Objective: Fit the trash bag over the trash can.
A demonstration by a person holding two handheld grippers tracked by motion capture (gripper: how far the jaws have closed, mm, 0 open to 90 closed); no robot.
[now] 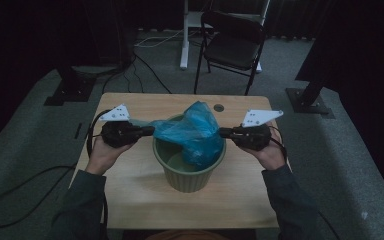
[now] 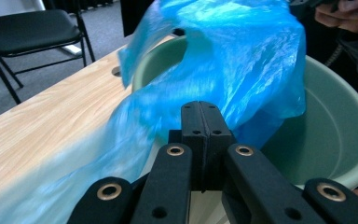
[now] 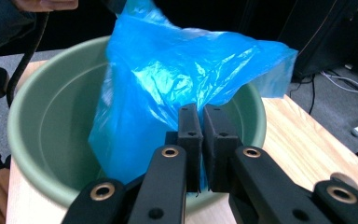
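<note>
Blue plastic bag (image 1: 194, 131) hangs stretched across the green bucket (image 1: 189, 172) at frame centre, partly inside it. Left gripper (image 1: 150, 131), left of centre, has its fingers pressed together on one bag edge; right gripper (image 1: 222, 132), right of centre, pinches the opposite edge with a thin gap showing. Judged step: lining the bucket; next, the mouth must be spread and drawn over the rim. Wooden counter (image 1: 130, 190) carries the bucket; beyond, a black chair (image 1: 232, 42) at upper centre, cables on the floor. Nothing obstructs.
</note>
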